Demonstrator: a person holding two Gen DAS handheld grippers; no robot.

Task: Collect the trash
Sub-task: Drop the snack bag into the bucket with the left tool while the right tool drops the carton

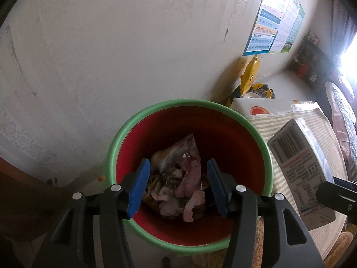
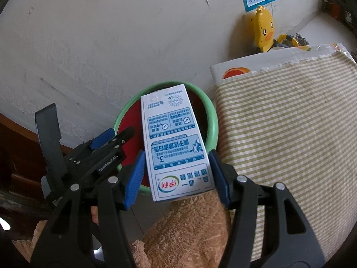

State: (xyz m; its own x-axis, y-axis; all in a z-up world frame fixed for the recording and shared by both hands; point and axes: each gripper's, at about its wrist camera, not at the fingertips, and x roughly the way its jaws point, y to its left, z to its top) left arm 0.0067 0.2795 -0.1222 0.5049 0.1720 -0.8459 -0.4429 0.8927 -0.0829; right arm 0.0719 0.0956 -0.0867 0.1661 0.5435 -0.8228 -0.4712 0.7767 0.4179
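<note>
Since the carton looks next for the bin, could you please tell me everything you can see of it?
The carton is a white, box-shaped pack, seemingly coated card, with blue printed panels, a code and a red-green logo reading upside down. The left view shows its barcode side. It looks intact, not crushed. The right claw is shut on its lower sides, holding it tilted forward, far end over the bin. Only the blue pads touch it.

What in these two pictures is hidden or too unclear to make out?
- Bin floor: left wrist view, covered by crumpled trash.
- Carton far side: right wrist view, faces away; the right fingers cover its edges.
- Bin interior: right wrist view, blocked by the carton and left gripper.
- Poster text: left wrist view, washed out by window glare.
</note>
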